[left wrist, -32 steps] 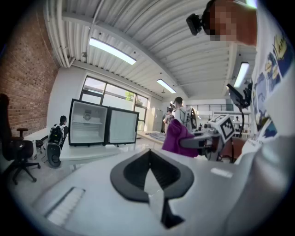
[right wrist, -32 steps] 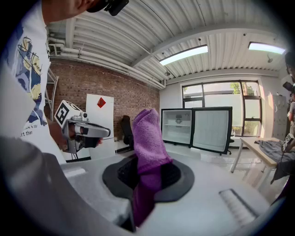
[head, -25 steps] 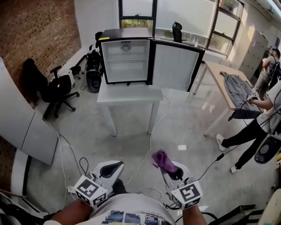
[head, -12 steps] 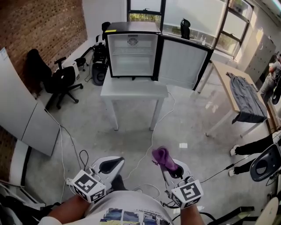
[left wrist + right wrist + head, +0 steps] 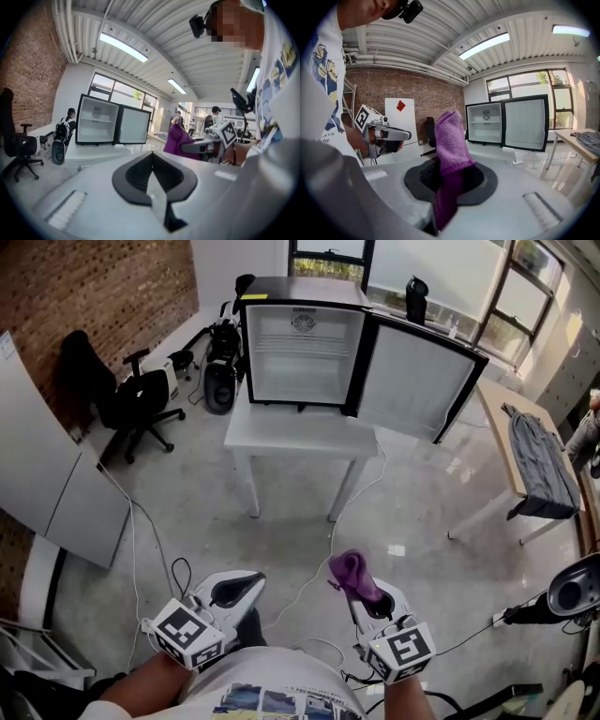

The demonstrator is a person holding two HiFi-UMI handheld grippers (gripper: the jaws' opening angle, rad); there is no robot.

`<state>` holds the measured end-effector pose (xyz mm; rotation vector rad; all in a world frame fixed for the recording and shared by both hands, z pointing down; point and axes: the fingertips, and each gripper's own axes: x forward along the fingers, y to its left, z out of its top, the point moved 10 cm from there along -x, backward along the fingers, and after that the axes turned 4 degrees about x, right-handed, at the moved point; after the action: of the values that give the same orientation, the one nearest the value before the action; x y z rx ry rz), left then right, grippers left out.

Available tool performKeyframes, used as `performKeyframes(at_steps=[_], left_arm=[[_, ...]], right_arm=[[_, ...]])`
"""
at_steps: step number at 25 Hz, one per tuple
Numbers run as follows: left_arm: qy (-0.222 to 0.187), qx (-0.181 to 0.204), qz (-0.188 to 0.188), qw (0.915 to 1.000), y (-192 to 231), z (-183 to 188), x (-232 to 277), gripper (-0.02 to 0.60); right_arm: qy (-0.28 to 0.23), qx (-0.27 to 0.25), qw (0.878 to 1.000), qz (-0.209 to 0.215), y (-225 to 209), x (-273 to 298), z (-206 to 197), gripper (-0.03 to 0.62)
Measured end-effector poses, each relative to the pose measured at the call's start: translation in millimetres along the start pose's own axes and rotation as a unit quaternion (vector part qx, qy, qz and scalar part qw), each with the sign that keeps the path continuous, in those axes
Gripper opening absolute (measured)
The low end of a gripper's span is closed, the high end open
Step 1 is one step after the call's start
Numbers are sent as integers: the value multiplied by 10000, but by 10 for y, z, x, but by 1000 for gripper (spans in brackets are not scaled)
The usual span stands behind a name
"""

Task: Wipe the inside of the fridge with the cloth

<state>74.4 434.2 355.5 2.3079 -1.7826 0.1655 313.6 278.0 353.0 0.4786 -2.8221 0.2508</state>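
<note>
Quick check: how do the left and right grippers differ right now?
The left gripper has its jaws together on nothing; the right gripper is shut on the purple knitted cloth, which sticks up past its jaws. In the head view the left gripper angles rightward, the right gripper leftward. Both are grey and held far short of the open black fridge.
</note>
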Motion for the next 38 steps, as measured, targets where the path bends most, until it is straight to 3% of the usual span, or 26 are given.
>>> performKeyframes(at_steps=[10,19,27,38], left_arm=[[49,139,-443,9989,1183,402,480,6],[-33,288,-553,9980,2293,549,423,5],[-204,85,-301,9993,2895,620,364,5],[-266,78,180,9995,3341,936,971,6]], right_arm=[[88,193,9987,-454,-214,1012,470,52],[179,145,9985,-495,-118,2212,831,52],[102,-90,9998,-167,-189,2972,1223,52],[-141,-624,9953,728,-1080,4040,1796,52]])
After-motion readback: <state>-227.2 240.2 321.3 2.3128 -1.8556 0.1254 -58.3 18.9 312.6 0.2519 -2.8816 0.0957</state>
